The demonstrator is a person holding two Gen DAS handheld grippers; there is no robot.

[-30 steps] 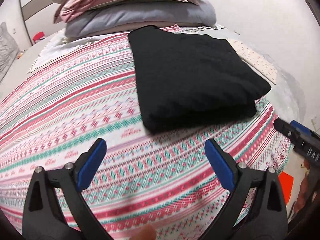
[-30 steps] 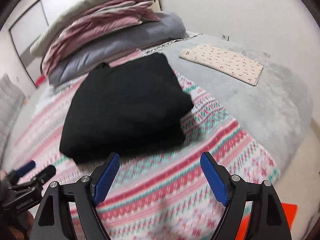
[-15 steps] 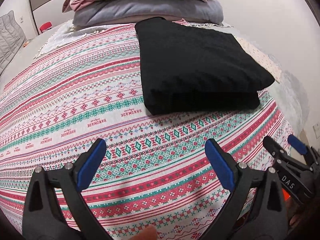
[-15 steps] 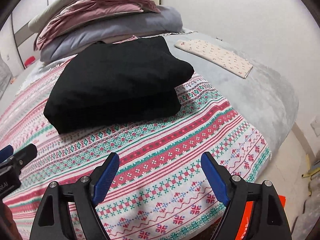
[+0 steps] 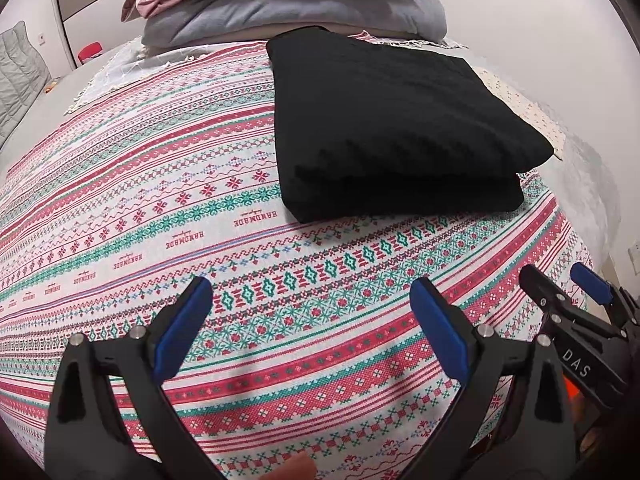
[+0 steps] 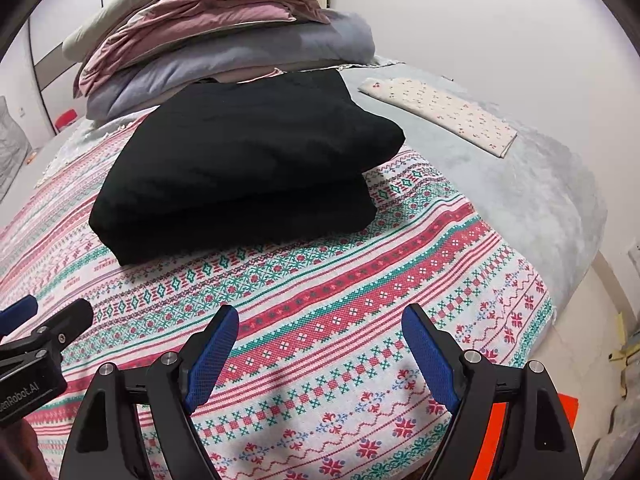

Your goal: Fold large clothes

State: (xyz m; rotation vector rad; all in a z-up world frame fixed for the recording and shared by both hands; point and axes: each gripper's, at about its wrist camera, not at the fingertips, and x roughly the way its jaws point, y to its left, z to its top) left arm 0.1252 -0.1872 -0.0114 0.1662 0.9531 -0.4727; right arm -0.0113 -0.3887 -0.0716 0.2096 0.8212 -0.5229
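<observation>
Both hand-held grippers, left [image 5: 310, 320] and right [image 6: 320, 344], have sunk toward the near edge of the patterned bedspread [image 5: 140, 208], jaws released and empty. Beyond them the folded black garment [image 6: 248, 168] lies on the bed. Any careless nudge could spill its loose upper layer.

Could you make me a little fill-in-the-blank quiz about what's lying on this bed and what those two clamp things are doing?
1. The folded garment lying on the patterned blanket is ____ in colour.
2. The left gripper and the right gripper both have fingers that hold ____.
3. The pads on those fingers are ____ in colour.
4. The small floral cloth lies on the ____ bedcover.

Missing words: black; nothing; blue; grey
</observation>
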